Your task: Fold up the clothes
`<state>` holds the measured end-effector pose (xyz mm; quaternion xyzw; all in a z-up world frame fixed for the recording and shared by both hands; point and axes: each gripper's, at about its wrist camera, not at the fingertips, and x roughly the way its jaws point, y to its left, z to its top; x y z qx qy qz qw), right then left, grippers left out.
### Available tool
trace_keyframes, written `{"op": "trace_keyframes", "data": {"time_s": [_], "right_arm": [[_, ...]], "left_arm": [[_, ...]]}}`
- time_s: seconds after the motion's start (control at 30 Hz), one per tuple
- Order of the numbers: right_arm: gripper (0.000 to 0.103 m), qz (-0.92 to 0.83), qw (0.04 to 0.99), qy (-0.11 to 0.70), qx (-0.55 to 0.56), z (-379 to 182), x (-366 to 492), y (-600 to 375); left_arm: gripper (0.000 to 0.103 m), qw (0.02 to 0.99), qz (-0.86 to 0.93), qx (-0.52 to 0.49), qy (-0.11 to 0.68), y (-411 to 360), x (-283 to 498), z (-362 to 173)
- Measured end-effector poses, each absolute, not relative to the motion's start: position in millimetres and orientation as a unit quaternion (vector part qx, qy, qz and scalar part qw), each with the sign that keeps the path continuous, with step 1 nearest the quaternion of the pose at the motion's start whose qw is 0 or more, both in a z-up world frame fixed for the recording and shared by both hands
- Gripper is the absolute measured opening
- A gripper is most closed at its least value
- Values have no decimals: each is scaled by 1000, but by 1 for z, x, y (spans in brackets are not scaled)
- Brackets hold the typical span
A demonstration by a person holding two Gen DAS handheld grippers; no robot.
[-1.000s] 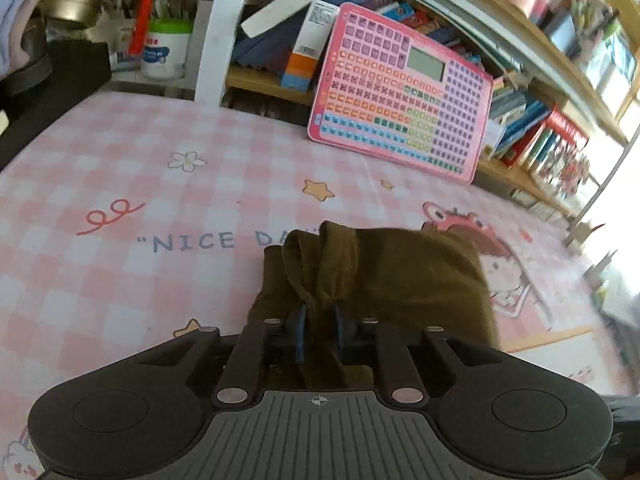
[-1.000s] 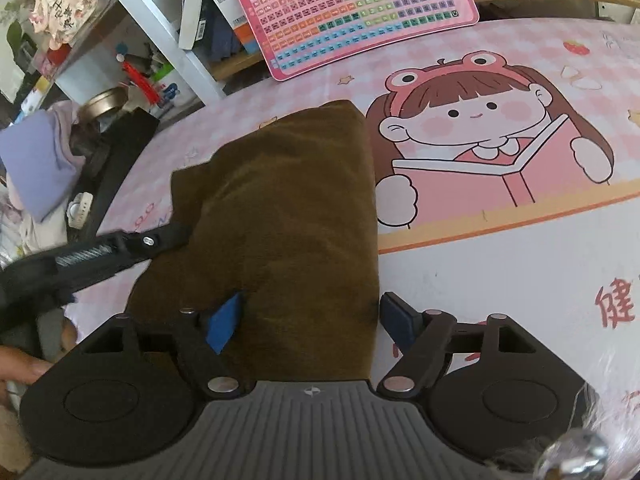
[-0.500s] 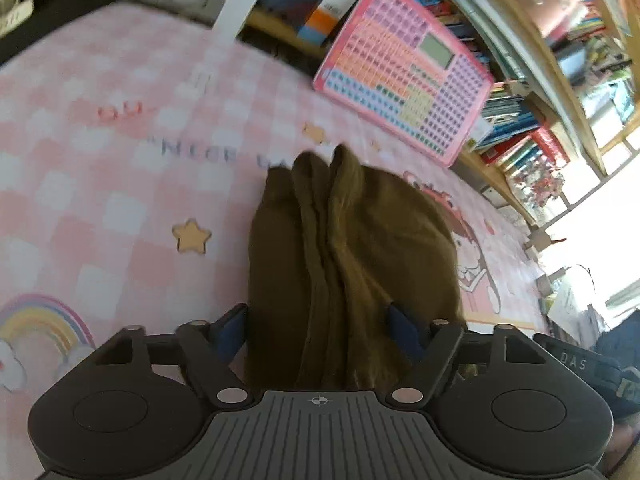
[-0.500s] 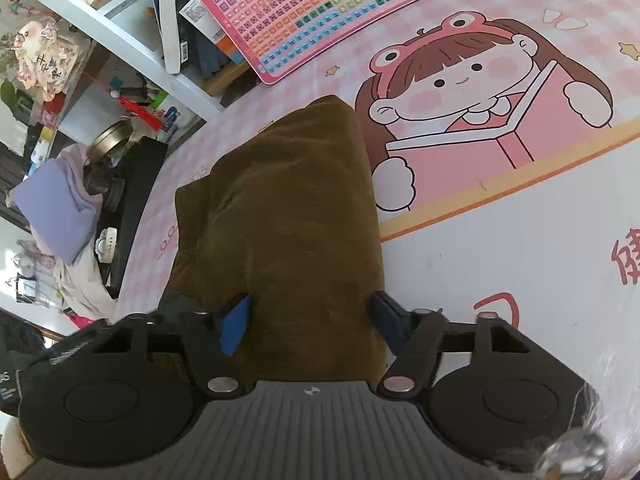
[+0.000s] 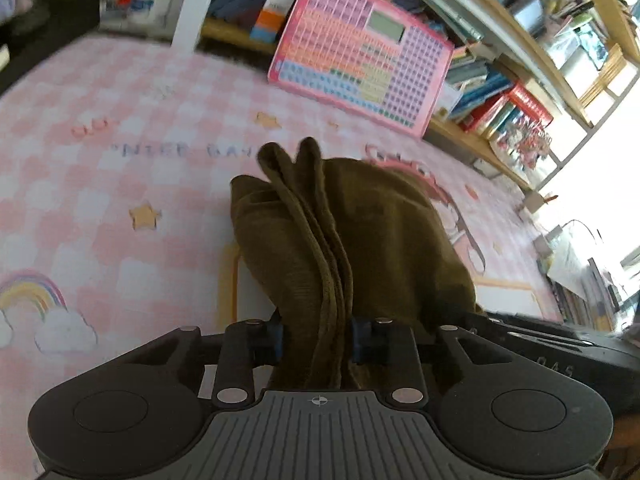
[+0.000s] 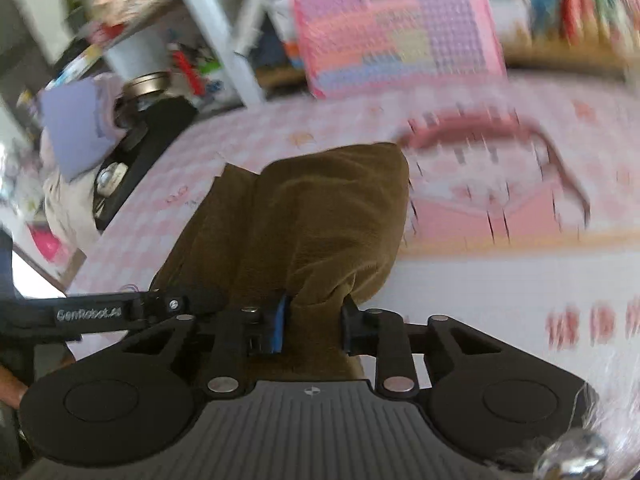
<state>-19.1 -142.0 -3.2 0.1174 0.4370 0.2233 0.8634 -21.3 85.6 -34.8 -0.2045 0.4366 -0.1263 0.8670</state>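
Note:
A folded olive-brown garment lies on the pink checked table mat, its near edge bunched and raised. My left gripper is shut on the garment's stacked left folds. In the right wrist view the same brown garment runs away from me, and my right gripper is shut on its near right corner. The left gripper's black body shows at the left of that view, close beside the right one. The right wrist view is motion-blurred.
A pink keyboard toy leans against the bookshelf at the back. A white post and a black case with a lilac cloth stand at the left. The mat's cartoon girl print lies right of the garment.
Both grippers went from open around the garment's near edge to shut on it. The cloth now bunches up between the fingers and both views have tilted, the right one blurring.

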Motion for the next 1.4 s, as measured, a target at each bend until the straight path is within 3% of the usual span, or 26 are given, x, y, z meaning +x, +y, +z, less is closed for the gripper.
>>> {"op": "trace_keyframes", "data": {"time_s": [0.1, 0.27, 0.33, 0.4, 0.5, 0.67, 1.4], "right_arm": [[46, 203, 844, 466, 169, -16, -12, -157], [55, 196, 812, 491, 247, -33, 1, -167], [50, 200, 811, 491, 248, -32, 3, -163], [36, 210, 814, 487, 238, -28, 2, -160], [28, 225, 827, 470, 209, -17, -2, -154], [27, 253, 862, 414, 145, 13, -17, -157], [27, 253, 883, 358, 169, 36, -36, -261]], "left_arm": [[44, 853, -131, -232, 450, 94, -16, -42], [51, 827, -132, -285, 465, 106, -5, -59], [48, 826, -129, -292, 465, 104, -3, -62], [39, 832, -123, -282, 461, 99, -6, -59], [29, 845, -119, -266, 448, 90, -12, -48], [29, 863, -115, -262, 416, 73, -30, -24], [29, 893, -130, -209, 378, -24, -39, 20]]}}
